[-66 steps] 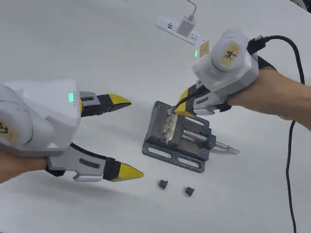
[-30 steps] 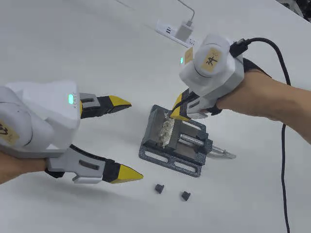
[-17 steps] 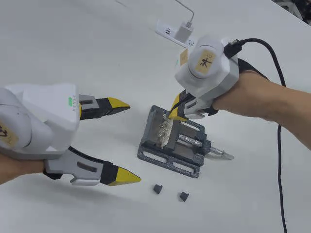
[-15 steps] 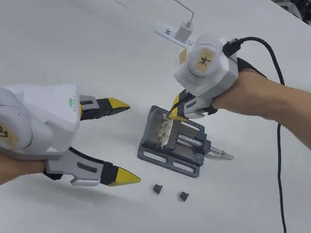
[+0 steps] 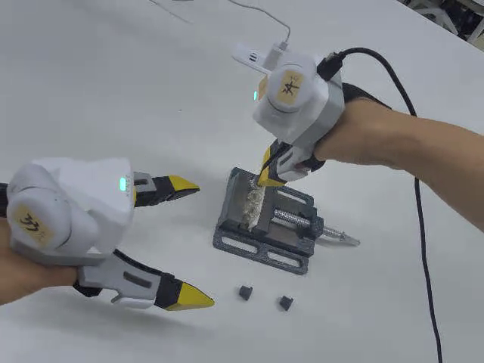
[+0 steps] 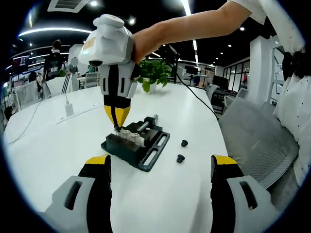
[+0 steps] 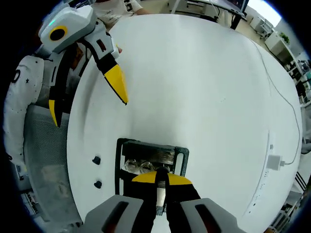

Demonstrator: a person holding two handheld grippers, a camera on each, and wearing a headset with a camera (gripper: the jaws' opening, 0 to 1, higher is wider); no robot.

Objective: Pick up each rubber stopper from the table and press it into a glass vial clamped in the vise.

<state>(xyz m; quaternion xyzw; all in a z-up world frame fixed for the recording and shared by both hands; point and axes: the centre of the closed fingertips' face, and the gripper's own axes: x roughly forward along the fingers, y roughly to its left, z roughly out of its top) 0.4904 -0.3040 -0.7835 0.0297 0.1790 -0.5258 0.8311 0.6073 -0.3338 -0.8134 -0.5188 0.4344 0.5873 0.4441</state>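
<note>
In the head view my right gripper [image 5: 266,175] stands at centre frame, jaws clenched, tips just above the glass vials [image 5: 252,203] clamped in the vise [image 5: 265,231]. My left gripper [image 5: 198,243], lower left, hangs with jaws released wide. A rubber stopper [image 5: 245,292] and a second stopper [image 5: 285,302] lie on the tabletop [image 5: 113,91] below the vise.

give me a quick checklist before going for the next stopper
1. Left gripper open: ok, jaws wide apart.
2. Two stoppers lying free beside the vise: ok.
3. Vials seated in vise: ok.
4. Right gripper clear of vials: not ok, its shut tips are at them.
5. Vial under those tips plugged: cannot tell.
</note>
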